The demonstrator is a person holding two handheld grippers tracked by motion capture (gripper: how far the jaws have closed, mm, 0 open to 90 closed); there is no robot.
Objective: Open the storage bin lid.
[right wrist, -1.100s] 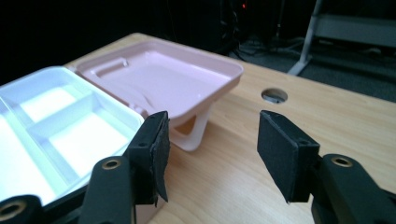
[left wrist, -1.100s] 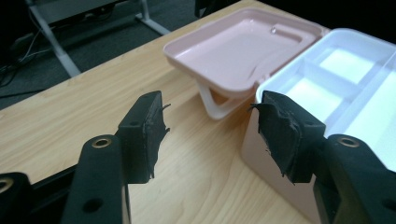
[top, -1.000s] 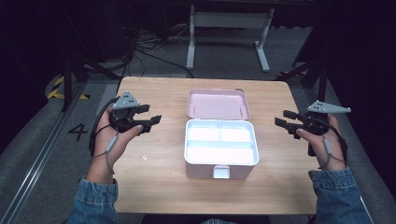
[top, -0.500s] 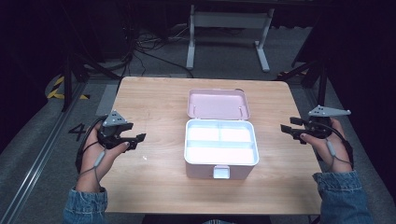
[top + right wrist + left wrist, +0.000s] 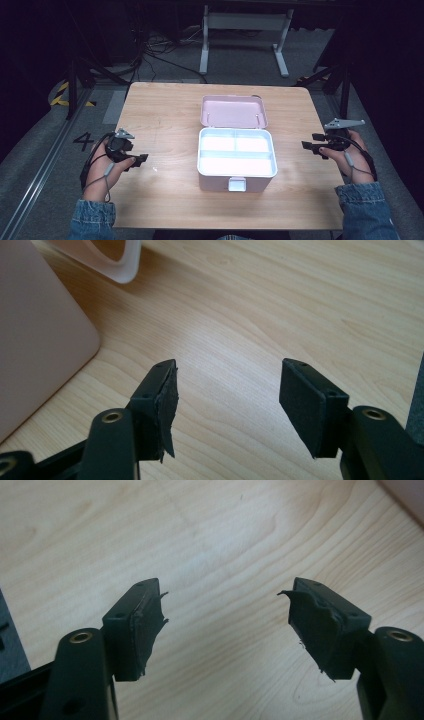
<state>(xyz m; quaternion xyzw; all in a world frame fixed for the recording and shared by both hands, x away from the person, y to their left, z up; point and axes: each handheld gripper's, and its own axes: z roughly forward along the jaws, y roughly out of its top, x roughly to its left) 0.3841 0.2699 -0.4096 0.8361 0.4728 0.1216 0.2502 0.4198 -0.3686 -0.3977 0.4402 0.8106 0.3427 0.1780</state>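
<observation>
Open pink box [image 5: 236, 157] mid-frame; left gripper [image 5: 134, 161] lower left w/ jaws just widened, right gripper [image 5: 311, 146] mid-right, both spread, empty.

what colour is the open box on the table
Pale pink, lid and base; the box looks white inside. Shows best in the high view.

Table [image 5: 165, 110]: light wood, smooth, soft shine, wavy grain lines.
Box [image 5: 236, 159]: pink plastic, smooth, a bit shiny; inside looks white and bright; lid [image 5: 234, 111] same pink plastic.
Left gripper [image 5: 225, 625]: black matt plastic, small brass-looking rings near jaws; pads [image 5: 145, 625] dark rubber, rough, torn edges.
Right gripper [image 5: 227, 400]: black matt plastic; pads [image 5: 305, 405] dark, grainy, one frayed at edge.
Plate [image 5: 343, 123] on top of right gripper: grey, flat, dull.
Sleeves [image 5: 369, 210]: blue denim cloth.
</observation>
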